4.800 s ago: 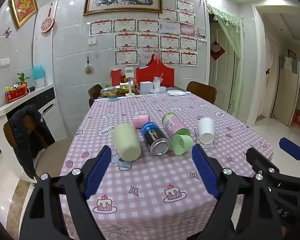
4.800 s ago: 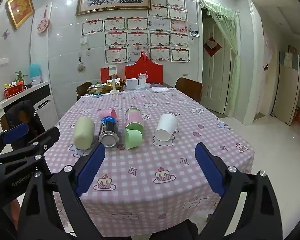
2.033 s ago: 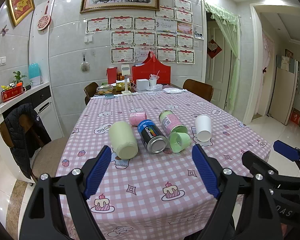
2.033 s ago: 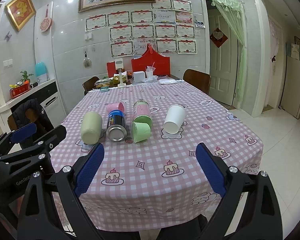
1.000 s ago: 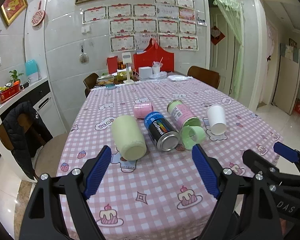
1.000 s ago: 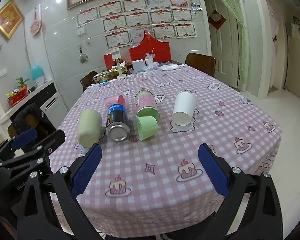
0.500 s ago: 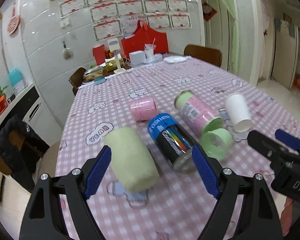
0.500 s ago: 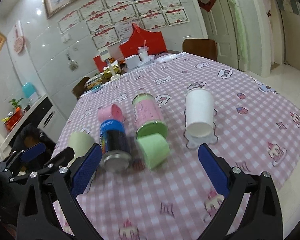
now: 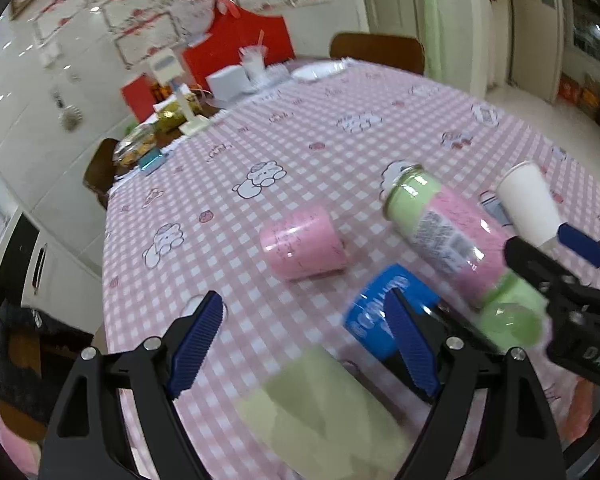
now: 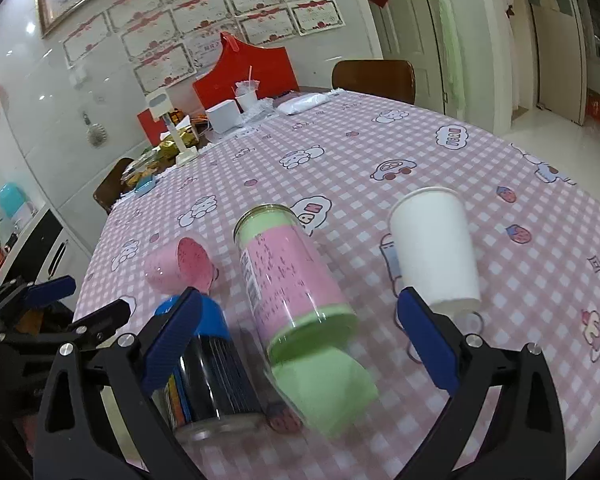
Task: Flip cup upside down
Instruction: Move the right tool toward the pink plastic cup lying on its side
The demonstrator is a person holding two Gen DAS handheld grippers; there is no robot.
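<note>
Nothing is flipped yet. Both my left tool [image 9: 306, 346] and right tool [image 10: 296, 338] hang spread wide, holding nothing. The white cup [image 10: 434, 256] seems, through blur, already mouth-down on the counter [image 10: 380, 148], just beyond my right tool.

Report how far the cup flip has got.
Nothing is flipped yet: the pale green cup, small green cup and pink cup lie on their sides. Whether the white paper cup is lying or upside down is unclear. The left gripper and right gripper are open, holding nothing. Grasping and turning remain.
</note>
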